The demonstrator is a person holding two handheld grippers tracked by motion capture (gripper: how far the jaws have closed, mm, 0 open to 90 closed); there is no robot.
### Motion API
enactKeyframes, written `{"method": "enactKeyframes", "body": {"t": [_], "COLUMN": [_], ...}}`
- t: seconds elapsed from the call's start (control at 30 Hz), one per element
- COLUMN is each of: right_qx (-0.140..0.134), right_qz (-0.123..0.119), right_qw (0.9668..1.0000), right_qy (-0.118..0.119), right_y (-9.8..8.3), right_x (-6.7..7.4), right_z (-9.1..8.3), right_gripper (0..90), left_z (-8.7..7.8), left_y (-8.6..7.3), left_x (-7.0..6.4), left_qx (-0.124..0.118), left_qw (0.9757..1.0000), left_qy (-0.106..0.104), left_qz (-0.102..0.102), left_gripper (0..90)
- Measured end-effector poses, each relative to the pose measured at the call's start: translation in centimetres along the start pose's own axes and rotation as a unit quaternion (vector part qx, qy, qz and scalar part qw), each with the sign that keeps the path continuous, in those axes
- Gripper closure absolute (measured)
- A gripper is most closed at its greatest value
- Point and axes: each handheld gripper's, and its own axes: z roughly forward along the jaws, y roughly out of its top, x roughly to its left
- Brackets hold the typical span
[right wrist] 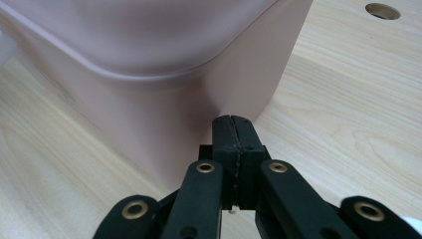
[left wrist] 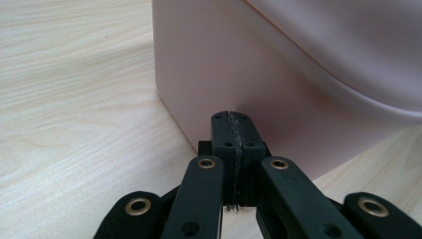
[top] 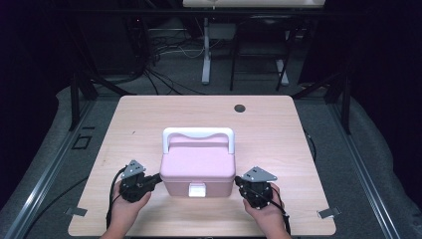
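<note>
While the pink box (top: 198,169) sits on the table (top: 268,134), the left gripper (top: 158,178) and right gripper (top: 238,180), both pressed together, touch its sides.

Bright table, dark, perhaps underexposed surroundings

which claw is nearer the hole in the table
Right. The right claw sits by the box's right side, nearly in line with the hole; the left claw is by the box's left side, farther off.

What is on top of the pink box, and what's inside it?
A white handle arches over the back of the pink box, and its lid is down. The lid covers the inside, so the contents cannot be seen.
</note>
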Motion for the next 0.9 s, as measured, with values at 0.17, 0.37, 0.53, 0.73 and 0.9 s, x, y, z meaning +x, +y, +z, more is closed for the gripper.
{"method": "enactKeyframes", "body": {"t": [0.17, 0.37, 0.53, 0.73, 0.9], "right_qx": [0.001, 0.006, 0.007, 0.008, 0.008], "right_qz": [-0.003, -0.001, -0.003, -0.007, -0.01], "right_qw": [1.0, 1.0, 1.0, 0.9999, 0.9999], "right_qy": [0.002, 0.003, 0.004, 0.007, 0.011], "right_y": [-0.3, -0.5, -0.7, -1.1, -1.5], "right_x": [0.1, 0.2, 0.2, 0.4, 0.6], "right_z": [-0.5, -0.9, -1.3, -1.9, -2.5], "right_gripper": [90.0, 90.0, 90.0, 90.0, 90.0], "left_z": [-0.3, -0.6, -0.8, -1.1, -1.3], "left_y": [-0.2, -0.5, -0.7, -0.9, -1.1], "left_x": [-0.4, -0.8, -1.2, -1.5, -1.9], "left_qx": [0.003, 0.004, 0.006, 0.009, 0.012], "left_qw": [1.0, 0.9999, 0.9998, 0.9997, 0.9995], "left_qy": [-0.007, -0.01, -0.014, -0.02, -0.024], "left_qz": [0.004, 0.005, 0.011, 0.014, 0.018], "left_gripper": [90.0, 90.0, 90.0, 90.0, 90.0]}}
